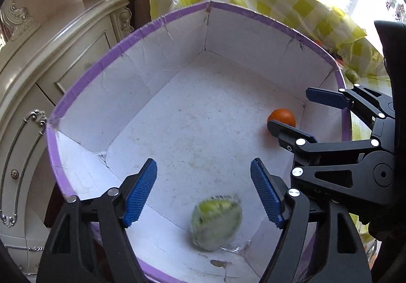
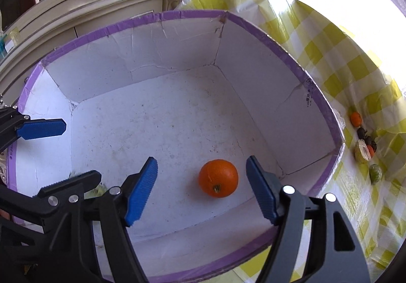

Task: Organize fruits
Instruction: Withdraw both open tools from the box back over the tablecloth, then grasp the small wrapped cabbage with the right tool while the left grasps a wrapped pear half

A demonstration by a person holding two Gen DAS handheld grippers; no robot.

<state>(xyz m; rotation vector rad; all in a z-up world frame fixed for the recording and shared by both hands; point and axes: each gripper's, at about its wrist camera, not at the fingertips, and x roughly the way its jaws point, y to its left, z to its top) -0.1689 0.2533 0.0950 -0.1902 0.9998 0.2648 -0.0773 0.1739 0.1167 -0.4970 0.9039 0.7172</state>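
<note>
I see a round orange (image 2: 218,178) resting stem-side toward me on the white box (image 2: 157,115) floor, a blurred green fruit (image 1: 215,222) near the box's other wall

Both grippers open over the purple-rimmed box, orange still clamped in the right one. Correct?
Not quite: the orange lies loose on the box floor, clear of the right gripper's open pads, as the right wrist view shows. The left gripper is open too.

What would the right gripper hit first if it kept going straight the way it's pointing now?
Probably the orange. It lies on the floor of the purple-rimmed box, between the open fingers of the right gripper and apart from both pads. Depth is uncertain, so the fingertips might meet the box floor beside it instead.
</note>
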